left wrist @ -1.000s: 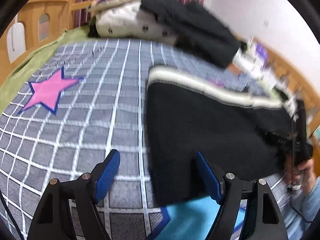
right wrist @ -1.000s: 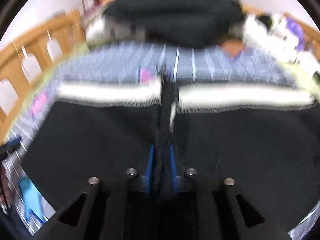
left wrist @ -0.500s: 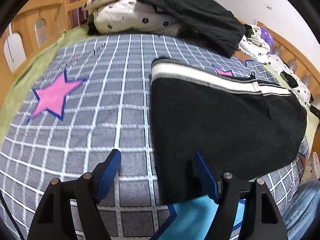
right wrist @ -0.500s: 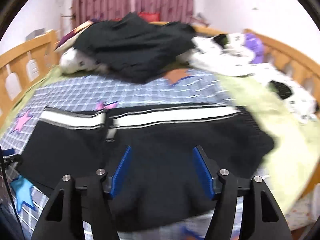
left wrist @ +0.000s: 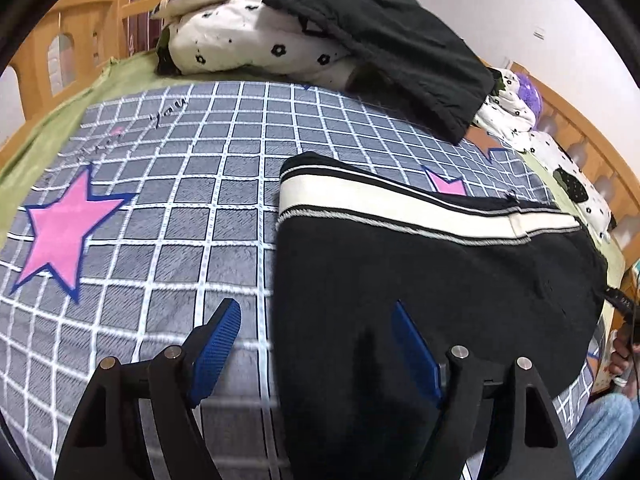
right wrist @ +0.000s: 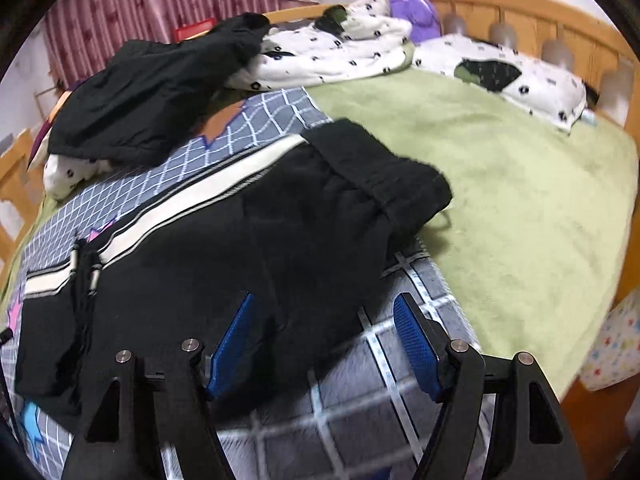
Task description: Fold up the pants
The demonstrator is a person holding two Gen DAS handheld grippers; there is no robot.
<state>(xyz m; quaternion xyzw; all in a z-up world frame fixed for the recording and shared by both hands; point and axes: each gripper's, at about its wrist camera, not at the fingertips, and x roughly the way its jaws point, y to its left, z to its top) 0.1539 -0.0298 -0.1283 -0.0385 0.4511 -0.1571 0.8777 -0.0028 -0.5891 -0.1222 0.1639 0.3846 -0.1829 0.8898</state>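
Your left wrist view shows the pink star [left wrist: 60,228] on the grey checked blanket [left wrist: 192,184] and a piled black garment [left wrist: 384,48] on a white flower-print quilt [left wrist: 248,40]; your own hand [left wrist: 622,354] appears at the right edge. Your right wrist view alone shows the green sheet [right wrist: 520,208], the wooden headboard [right wrist: 520,12] and the pants' elastic waistband end [right wrist: 384,168].

The black pants [left wrist: 432,280] lie folded flat on the blanket, a white side stripe [left wrist: 380,204] running along the far edge; the waistband end overhangs onto the green sheet.

Your left gripper [left wrist: 316,344] stands wide, its fingers straddling the near left edge of the pants, gripping nothing. Your right gripper [right wrist: 324,336] has just been opening and stands wide; the near right edge of the pants lies between its fingers, unpressed.
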